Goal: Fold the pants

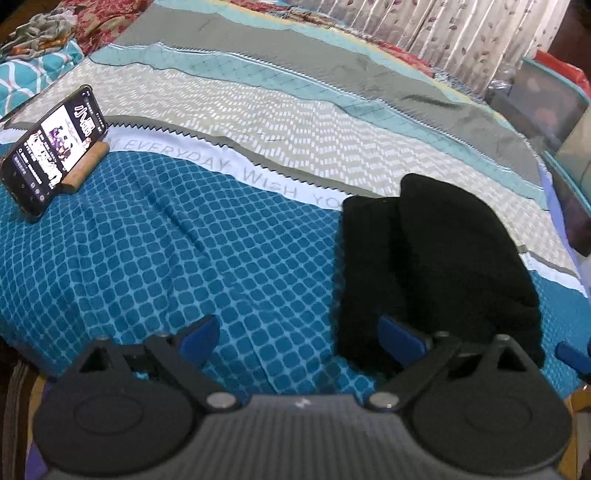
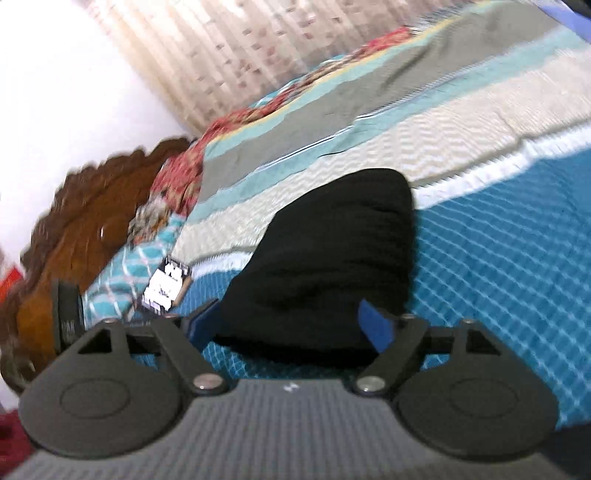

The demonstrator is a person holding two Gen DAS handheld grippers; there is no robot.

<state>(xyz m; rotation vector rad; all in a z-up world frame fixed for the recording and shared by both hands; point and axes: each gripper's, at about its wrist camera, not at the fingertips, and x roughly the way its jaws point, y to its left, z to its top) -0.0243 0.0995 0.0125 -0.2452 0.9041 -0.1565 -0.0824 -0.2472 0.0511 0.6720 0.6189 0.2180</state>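
Observation:
The black pants [image 1: 436, 266] lie folded into a compact bundle on the bed's blue patterned cover, at the right in the left wrist view. My left gripper [image 1: 299, 338] is open and empty, just left of the bundle's near edge; its right finger [image 1: 400, 338] is beside the cloth. In the right wrist view the pants [image 2: 328, 266] lie straight ahead. My right gripper [image 2: 291, 325] is open, its blue fingers on either side of the bundle's near edge, not closed on it. This view is blurred.
A phone [image 1: 51, 151] leans on a wooden stand at the left of the bed; it also shows in the right wrist view [image 2: 166, 286]. Pillows and crumpled cloth [image 1: 37, 37] lie by the wooden headboard [image 2: 85, 221]. Curtains [image 1: 443, 33] hang behind the bed.

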